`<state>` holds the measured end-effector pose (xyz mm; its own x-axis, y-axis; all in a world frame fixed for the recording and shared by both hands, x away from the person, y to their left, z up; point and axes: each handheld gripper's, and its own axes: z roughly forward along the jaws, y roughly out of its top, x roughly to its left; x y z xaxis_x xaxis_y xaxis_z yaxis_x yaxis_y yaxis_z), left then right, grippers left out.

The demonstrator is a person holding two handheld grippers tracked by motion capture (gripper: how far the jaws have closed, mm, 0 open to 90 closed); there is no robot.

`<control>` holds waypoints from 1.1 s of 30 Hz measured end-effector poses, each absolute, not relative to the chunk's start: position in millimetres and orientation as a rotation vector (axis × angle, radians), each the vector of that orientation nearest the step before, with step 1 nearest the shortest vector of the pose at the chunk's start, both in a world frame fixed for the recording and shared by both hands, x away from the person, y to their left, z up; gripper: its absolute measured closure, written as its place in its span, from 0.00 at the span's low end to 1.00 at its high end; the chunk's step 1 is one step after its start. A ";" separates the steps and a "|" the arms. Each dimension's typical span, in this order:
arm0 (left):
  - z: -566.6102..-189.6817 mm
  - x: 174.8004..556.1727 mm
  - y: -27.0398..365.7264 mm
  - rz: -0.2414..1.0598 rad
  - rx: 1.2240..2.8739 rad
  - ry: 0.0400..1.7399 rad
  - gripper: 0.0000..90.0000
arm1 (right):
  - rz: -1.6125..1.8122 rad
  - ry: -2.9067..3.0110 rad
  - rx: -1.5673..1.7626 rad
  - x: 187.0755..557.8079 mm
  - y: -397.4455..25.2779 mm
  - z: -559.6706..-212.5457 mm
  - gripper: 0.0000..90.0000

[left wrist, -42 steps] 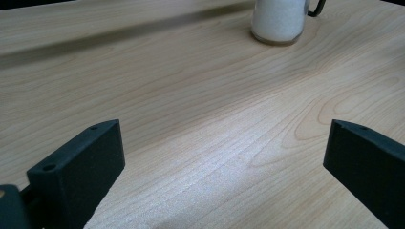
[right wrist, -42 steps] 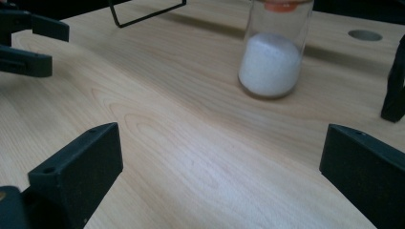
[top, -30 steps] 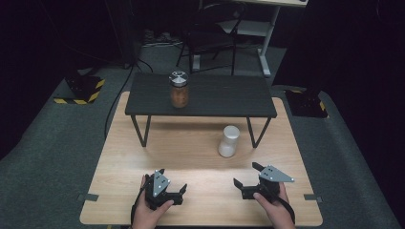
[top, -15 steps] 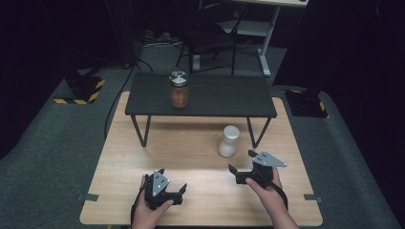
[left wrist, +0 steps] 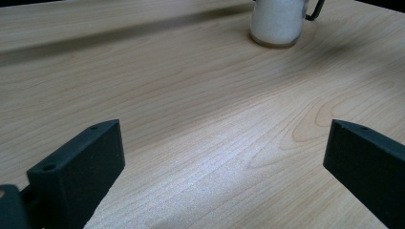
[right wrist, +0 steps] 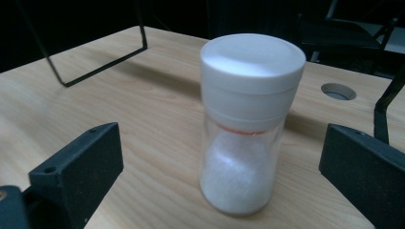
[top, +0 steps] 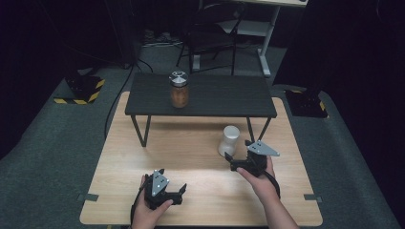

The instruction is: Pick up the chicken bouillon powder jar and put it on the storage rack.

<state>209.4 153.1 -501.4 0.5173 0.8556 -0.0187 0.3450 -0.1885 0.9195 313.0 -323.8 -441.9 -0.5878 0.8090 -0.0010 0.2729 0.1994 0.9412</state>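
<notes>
Since earlier the right gripper (top: pixel 237 159), jaws apart, has neared the shaker (right wrist: pixel 247 129): light, slick glass, best gripped below its cap

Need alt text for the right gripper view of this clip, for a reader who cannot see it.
A clear shaker with a white cap, partly filled with white grains, stands upright on a light wooden table, centred ahead of the open right gripper, whose two black jaws rise at either side without touching it. Thin black metal legs and a dark background lie behind.
</notes>
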 end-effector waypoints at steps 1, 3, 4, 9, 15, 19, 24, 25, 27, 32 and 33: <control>-501.4 209.4 153.1 0.643 1.764 1.009 0.00 | 1.387 1.973 1.004 313.0 -323.8 -441.9 0.01; -501.6 209.3 152.9 0.644 1.763 1.010 0.00 | 1.390 1.961 1.024 317.6 -322.0 -443.1 0.02; -501.5 209.0 152.4 0.647 1.764 1.012 0.00 | 1.392 1.956 1.026 319.6 -321.2 -444.0 0.03; -501.3 208.4 151.7 0.655 1.773 1.000 0.00 | 1.392 1.924 1.038 327.2 -315.9 -448.3 0.07; -501.5 209.1 153.7 0.642 1.761 1.012 0.00 | 1.410 1.899 1.046 335.4 -312.3 -452.6 0.13; -501.4 209.1 153.9 0.641 1.759 1.017 0.00 | 1.407 1.890 1.037 338.3 -308.5 -456.5 0.18; -501.4 209.5 154.2 0.637 1.758 1.018 0.00 | 1.398 1.877 1.028 341.0 -302.9 -459.3 0.24; -501.4 209.5 154.2 0.637 1.758 1.018 0.00 | 1.398 1.877 1.028 341.0 -302.9 -459.3 0.24; -501.4 209.6 154.3 0.636 1.758 1.018 0.00 | 1.409 1.870 1.032 342.5 -300.9 -460.7 0.30; -501.7 209.5 154.7 0.634 1.753 1.022 0.00 | 1.418 1.855 1.039 343.8 -299.9 -462.0 0.37; -501.8 209.4 154.8 0.634 1.753 1.020 0.00 | 1.418 1.855 1.040 344.0 -299.7 -461.9 0.37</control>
<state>209.4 154.8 -501.8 0.5122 0.8583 -0.0323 0.3510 -0.1748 0.9199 344.0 -299.7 -461.9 -0.5299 0.8480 0.0129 0.2347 0.1320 0.9631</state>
